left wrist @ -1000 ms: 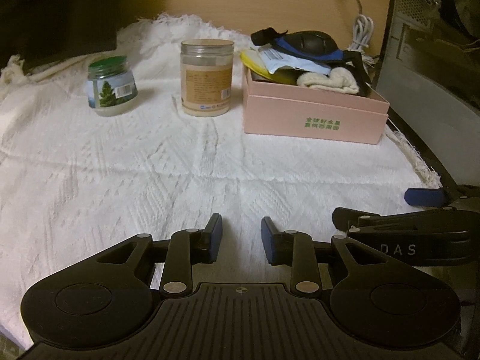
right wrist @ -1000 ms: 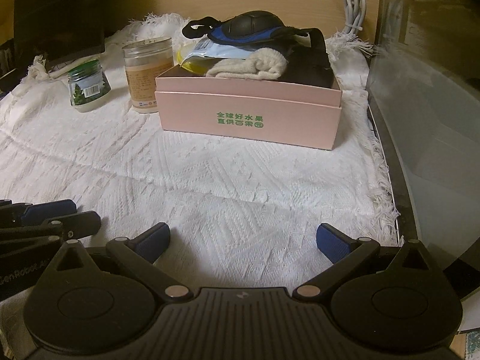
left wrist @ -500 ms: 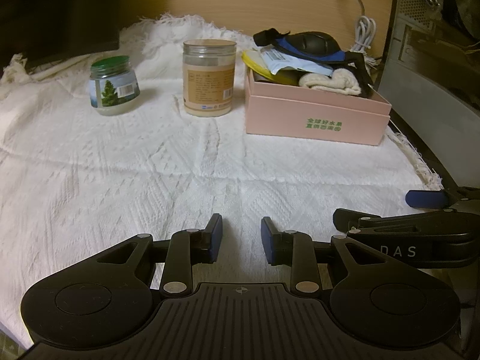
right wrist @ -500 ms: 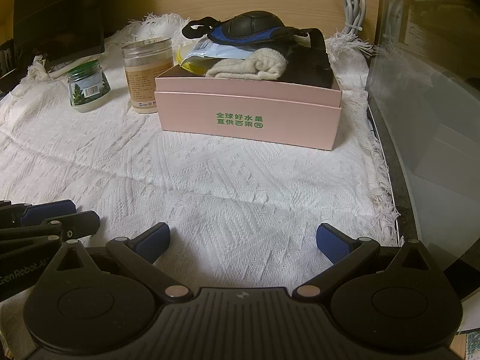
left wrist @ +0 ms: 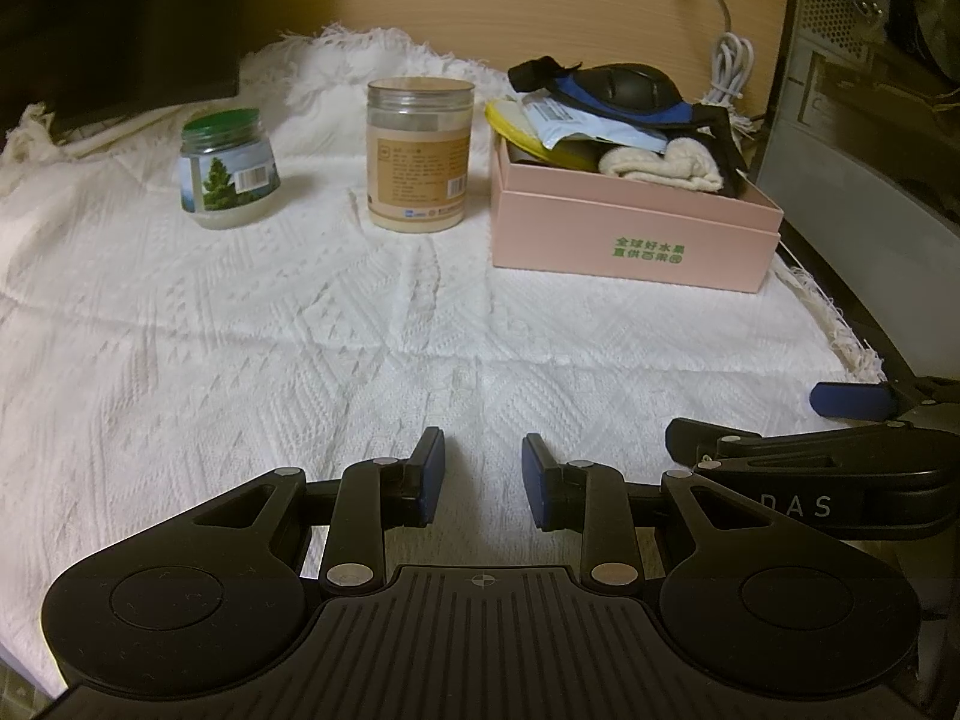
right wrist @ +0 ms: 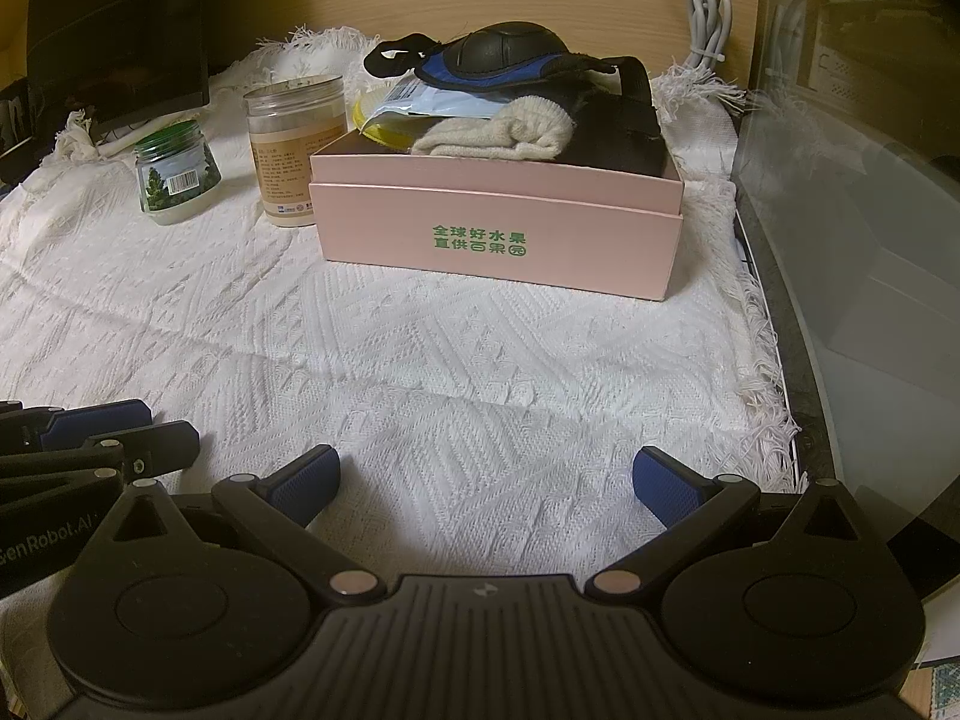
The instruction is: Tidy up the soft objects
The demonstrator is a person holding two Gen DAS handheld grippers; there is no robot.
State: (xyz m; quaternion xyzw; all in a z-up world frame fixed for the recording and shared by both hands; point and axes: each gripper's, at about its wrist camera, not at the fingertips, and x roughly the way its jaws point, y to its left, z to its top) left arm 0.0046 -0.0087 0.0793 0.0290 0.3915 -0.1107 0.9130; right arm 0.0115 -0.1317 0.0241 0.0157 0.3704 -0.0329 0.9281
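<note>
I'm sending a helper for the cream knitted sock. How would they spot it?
Find the pink cardboard box with green lettering on the white woven cloth. The cream knitted sock lies rolled at its front rim, the only pale woolly item, under a white plastic packet.

- A white woven cloth (left wrist: 252, 324) with a frayed fringe covers the table
- A short glass jar (left wrist: 228, 178) with a green lid and a tree on its label stands at the far left
- A taller clear jar (left wrist: 419, 155) with a tan label stands just beside the pink box
- White cable (right wrist: 708, 12), bundled, hangs against the wooden wall
- A dark monitor (right wrist: 120, 30) at the back left
</note>
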